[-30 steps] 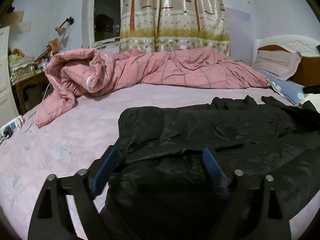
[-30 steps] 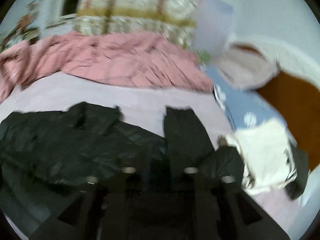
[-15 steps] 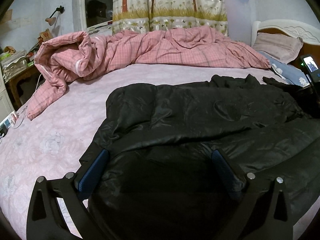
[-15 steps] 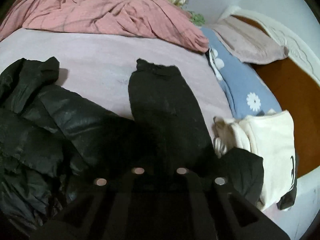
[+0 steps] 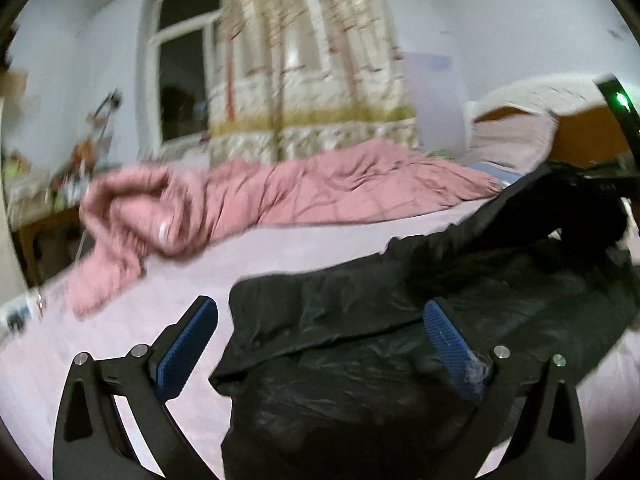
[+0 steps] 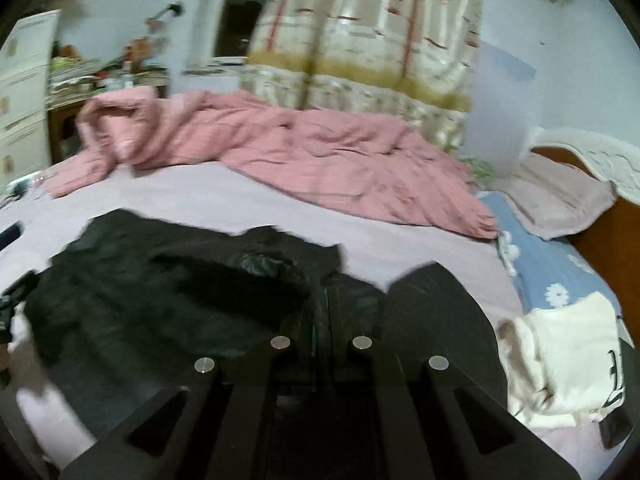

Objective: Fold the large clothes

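A large black padded jacket lies spread on the pink bed sheet. My left gripper is open, its blue pads wide apart above the jacket's near left part, holding nothing. In the right wrist view the jacket lies at the left, and its sleeve rises beside my right gripper. The right jaws stand together on black jacket fabric, which they lift off the bed. In the left wrist view that lifted sleeve hangs at the right.
A crumpled pink quilt lies along the far side of the bed. Pillows and a wooden headboard are at the right. A folded white garment lies near the bed's right edge. A cluttered side table stands at the left.
The right gripper has lifted with jacket fabric in its jaws, raising the sleeve off the bed. The left gripper has lifted and tilted up, still open.
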Tool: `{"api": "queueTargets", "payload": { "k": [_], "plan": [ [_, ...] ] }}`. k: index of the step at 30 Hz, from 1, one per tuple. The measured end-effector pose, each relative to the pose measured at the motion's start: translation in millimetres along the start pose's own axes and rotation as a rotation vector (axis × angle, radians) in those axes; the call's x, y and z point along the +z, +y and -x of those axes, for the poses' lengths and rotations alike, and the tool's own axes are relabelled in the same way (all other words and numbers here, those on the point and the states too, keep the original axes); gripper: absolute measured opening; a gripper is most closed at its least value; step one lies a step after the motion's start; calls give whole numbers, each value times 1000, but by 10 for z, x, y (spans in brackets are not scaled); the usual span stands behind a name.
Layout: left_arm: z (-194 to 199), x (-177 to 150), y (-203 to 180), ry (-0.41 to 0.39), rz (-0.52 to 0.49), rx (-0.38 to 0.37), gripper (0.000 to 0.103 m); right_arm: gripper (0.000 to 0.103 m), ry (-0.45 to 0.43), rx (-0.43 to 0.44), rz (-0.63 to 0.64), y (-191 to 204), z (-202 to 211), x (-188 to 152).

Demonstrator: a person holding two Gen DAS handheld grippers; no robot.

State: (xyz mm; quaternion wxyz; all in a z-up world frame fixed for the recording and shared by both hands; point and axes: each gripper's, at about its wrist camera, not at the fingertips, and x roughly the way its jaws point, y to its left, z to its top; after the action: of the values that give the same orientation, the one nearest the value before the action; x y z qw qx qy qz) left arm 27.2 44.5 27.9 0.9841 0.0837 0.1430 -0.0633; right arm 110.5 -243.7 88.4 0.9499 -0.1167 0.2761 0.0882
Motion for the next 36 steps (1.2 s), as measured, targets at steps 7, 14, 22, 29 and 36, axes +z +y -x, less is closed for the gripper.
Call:
{"api": "queueTargets", "payload": {
  "k": [7, 14, 22, 29, 36],
  "plan": [
    [43, -37, -526, 48, -72, -146, 102, 5, 86, 19, -114, 411, -100, -635],
    [-32, -22, -754, 109, -54, -195, 103, 83, 19, -9, -284, 256, 81, -1078],
    [-468, 147, -597, 338, 121, -239, 103, 85, -102, -83, -335, 67, 351, -1164],
    [-783, 159, -568, 466, 186, -247, 96, 85, -189, -125, -372, -103, 540, -1185],
    [-1116, 70, -552, 613, 241, -268, 14, 87, -199, -151, -486, -383, 539, -1256]
  ]
}}
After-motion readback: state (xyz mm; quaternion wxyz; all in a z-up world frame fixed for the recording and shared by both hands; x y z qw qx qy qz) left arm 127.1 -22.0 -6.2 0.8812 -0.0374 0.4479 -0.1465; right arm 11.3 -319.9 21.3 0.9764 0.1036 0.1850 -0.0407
